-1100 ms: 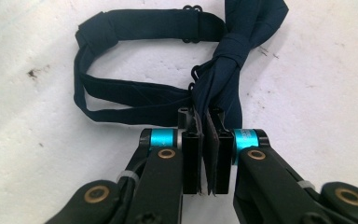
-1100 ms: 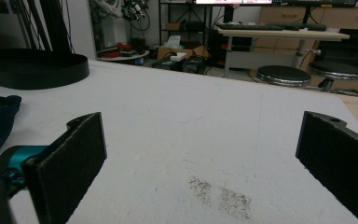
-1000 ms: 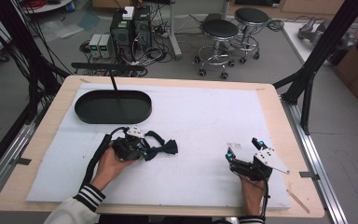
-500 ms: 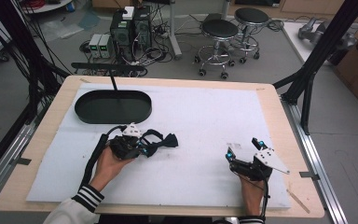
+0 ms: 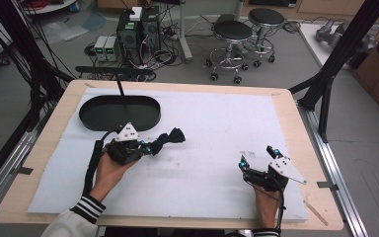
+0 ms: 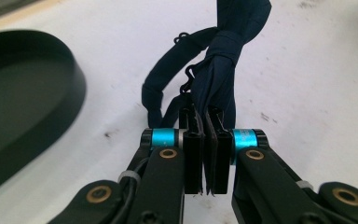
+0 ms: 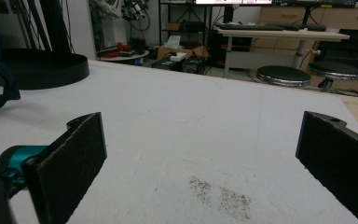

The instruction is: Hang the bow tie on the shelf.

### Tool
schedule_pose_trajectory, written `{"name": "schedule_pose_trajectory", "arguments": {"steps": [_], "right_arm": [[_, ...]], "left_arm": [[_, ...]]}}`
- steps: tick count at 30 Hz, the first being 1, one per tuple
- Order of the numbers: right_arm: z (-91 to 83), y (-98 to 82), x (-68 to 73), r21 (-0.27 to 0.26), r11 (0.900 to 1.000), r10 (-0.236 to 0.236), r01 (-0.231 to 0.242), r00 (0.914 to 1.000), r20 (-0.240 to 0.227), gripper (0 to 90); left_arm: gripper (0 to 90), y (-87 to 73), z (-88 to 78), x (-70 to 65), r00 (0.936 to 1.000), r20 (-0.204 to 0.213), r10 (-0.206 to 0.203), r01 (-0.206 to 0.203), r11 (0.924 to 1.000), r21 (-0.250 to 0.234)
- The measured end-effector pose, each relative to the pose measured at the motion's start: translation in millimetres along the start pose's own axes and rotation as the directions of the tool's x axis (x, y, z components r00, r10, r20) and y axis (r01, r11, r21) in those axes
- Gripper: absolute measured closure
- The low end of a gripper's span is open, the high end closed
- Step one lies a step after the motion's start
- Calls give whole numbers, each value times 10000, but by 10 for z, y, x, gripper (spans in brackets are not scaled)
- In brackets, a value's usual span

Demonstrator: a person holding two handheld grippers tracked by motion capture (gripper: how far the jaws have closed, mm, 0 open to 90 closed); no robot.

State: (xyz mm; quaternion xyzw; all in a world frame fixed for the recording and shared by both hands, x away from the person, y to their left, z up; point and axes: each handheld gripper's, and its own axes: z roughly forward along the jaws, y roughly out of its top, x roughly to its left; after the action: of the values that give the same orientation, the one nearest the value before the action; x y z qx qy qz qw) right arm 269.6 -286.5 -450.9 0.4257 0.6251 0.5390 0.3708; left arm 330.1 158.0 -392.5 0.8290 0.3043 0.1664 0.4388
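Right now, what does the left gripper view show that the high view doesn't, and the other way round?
Left gripper view alone: the left gripper's pads pressed shut on a fold of the navy cloth, and the cloth's thin strap.
High view alone: the right gripper with jaws open over bare mat, both hands, the stools beyond the table.
Shared: the cloth, the black tray, the white mat.

Black oval tray (image 5: pixel 119 112) is the only fixed obstacle, far-left corner of the surface (image 5: pixel 217 128). Just beside its near rim, left tool (image 5: pixel 150 146) with dark fabric bow (image 5: pixel 170 138) blocks passage. Right of tray: wide bare mat. Right tool (image 5: pixel 258 158) well apart.
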Motion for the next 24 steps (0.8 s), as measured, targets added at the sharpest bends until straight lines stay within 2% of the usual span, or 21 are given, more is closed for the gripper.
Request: {"name": "schedule_pose_trajectory", "arguments": {"steps": [7, 11, 19, 20, 24], "right_arm": [[-2, -1, 2, 29, 10000, 17, -17, 10000, -5, 6], [-1, -1, 2, 23, 10000, 19, -19, 10000, -8, 6], [-2, -1, 2, 30, 10000, -43, 43, 10000, 1, 6], [-1, -1, 4, 27, 10000, -28, 28, 10000, 10, 6], [0, -1, 3, 15, 10000, -63, 63, 10000, 8, 6]], "left_arm": [[868, 79, -142, 111, 9993, -360, -129, 108, 9983, -581], [868, 141, -254, 203, 9974, -621, -355, 293, 9948, -972], [868, 203, -372, 301, 9953, -848, -474, 376, 9929, -1132], [868, 224, -404, 316, 9939, -937, -580, 449, 9896, -1364], [868, 246, -453, 364, 9934, -894, -721, 563, 9842, -1681]]}}
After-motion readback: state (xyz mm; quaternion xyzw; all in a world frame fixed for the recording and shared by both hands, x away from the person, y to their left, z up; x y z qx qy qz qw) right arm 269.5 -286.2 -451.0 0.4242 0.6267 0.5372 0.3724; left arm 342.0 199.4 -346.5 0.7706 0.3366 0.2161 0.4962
